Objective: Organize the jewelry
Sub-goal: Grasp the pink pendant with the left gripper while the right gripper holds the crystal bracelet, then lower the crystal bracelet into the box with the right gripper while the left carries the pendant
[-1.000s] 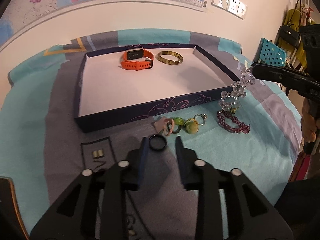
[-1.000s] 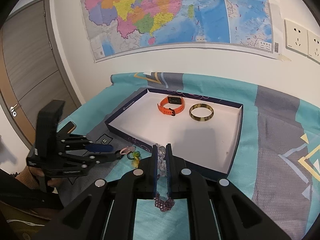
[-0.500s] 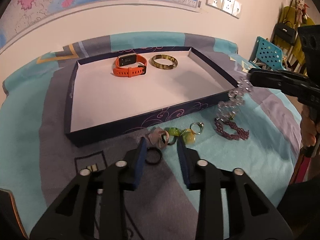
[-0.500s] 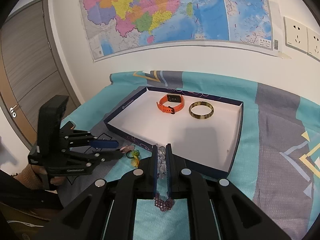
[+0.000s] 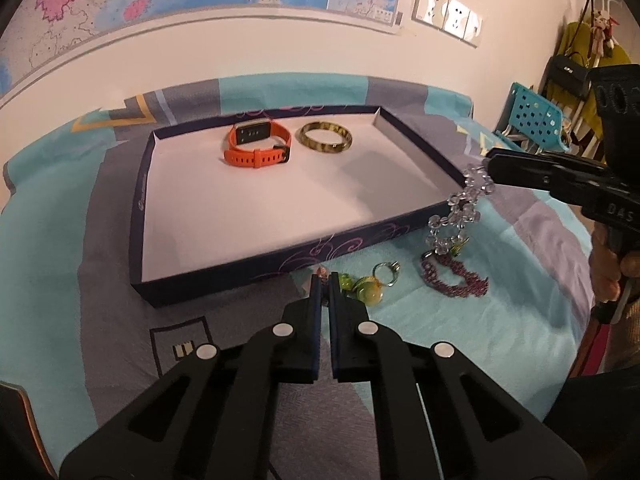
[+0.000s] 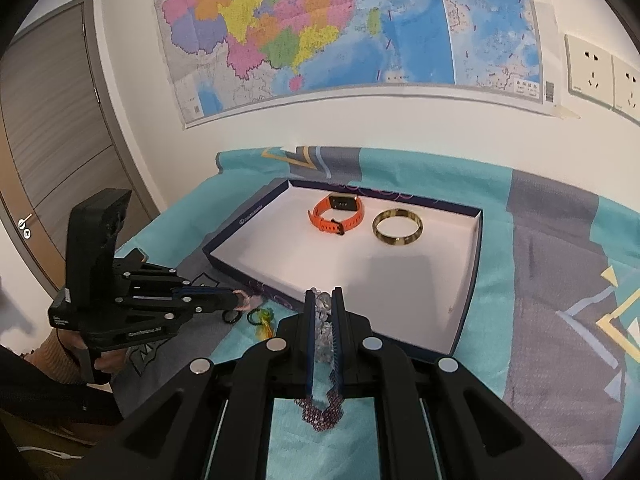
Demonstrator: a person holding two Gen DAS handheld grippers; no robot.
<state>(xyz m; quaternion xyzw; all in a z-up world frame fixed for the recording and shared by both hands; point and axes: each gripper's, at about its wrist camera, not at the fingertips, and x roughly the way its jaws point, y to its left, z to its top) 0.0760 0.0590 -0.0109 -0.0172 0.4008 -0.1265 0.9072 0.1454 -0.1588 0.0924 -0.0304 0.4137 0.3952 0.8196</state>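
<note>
A dark blue tray (image 5: 260, 272) with a white floor holds an orange watch (image 5: 258, 144) and a yellow-green bangle (image 5: 325, 142); both also show in the right wrist view, the watch (image 6: 337, 216) and the bangle (image 6: 397, 227). My right gripper (image 6: 322, 300) is shut on a clear crystal bead bracelet (image 5: 460, 212), which hangs over the tray's near right corner. My left gripper (image 5: 324, 280) is shut on a small pink piece (image 6: 250, 300) by the tray's front edge. A black ring (image 6: 231, 317) lies below it.
On the teal and grey cloth (image 5: 460, 340) in front of the tray lie green beads (image 5: 366, 288), a silver ring (image 5: 387, 271) and a purple bead bracelet (image 5: 456, 278). A wall with a map stands behind. A teal chair (image 5: 532, 120) is at right.
My left gripper moved forward past the black ring and shut on the pink piece. My right gripper kept holding the crystal bracelet lifted near the tray's corner.
</note>
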